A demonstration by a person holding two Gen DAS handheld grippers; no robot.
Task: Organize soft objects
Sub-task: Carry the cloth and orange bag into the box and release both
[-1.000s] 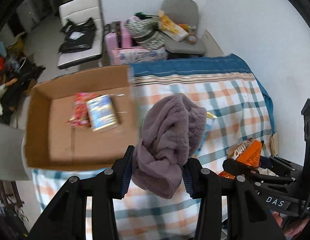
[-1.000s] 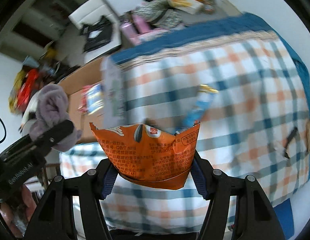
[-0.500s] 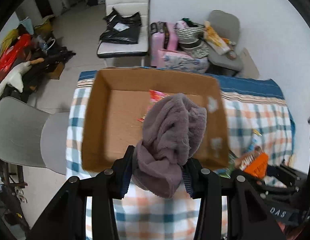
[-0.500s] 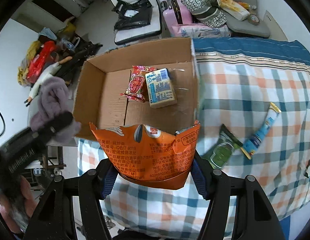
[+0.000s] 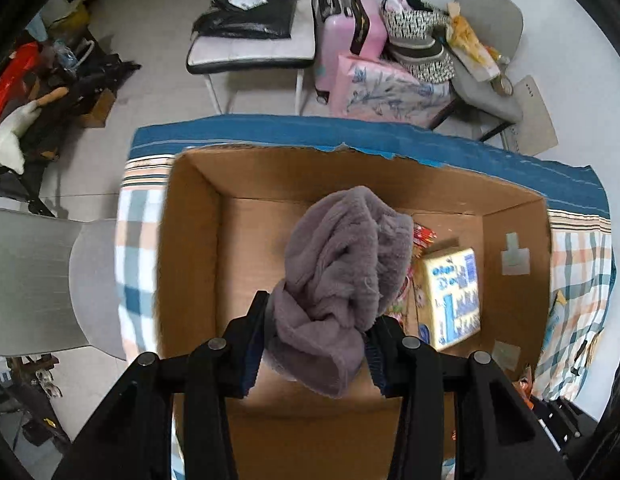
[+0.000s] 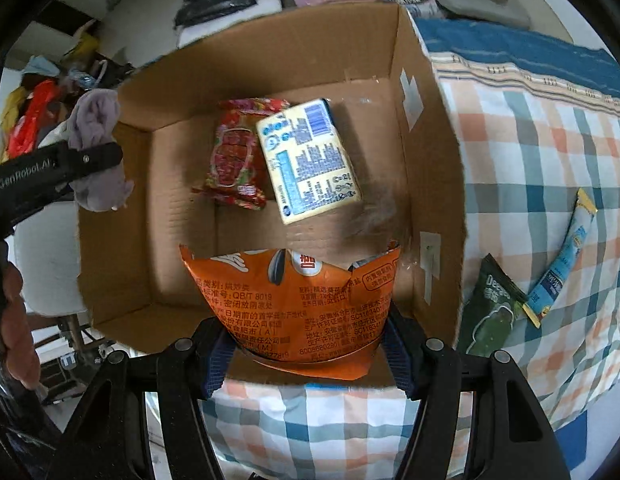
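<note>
My left gripper [image 5: 316, 344] is shut on a mauve fleece cloth [image 5: 346, 272] and holds it above the open cardboard box [image 5: 189, 248]. The cloth also shows in the right wrist view [image 6: 95, 140], over the box's left wall. My right gripper [image 6: 305, 344] is shut on an orange snack bag [image 6: 293, 304] above the near wall of the box [image 6: 430, 168]. Inside the box lie a red candy bag [image 6: 233, 152] and a yellow and blue packet [image 6: 310, 160].
The box sits on a table with a plaid cloth [image 6: 542, 168]. A dark green pouch [image 6: 490, 312] and a blue stick sachet [image 6: 566, 252] lie right of the box. A grey chair [image 5: 33, 280] stands left of the table; a white chair [image 5: 253, 48], pink suitcase [image 5: 346, 36] and bags stand beyond.
Both grippers have moved left from over the plaid cloth to above the box, each keeping its hold. The box now fills both views.
</note>
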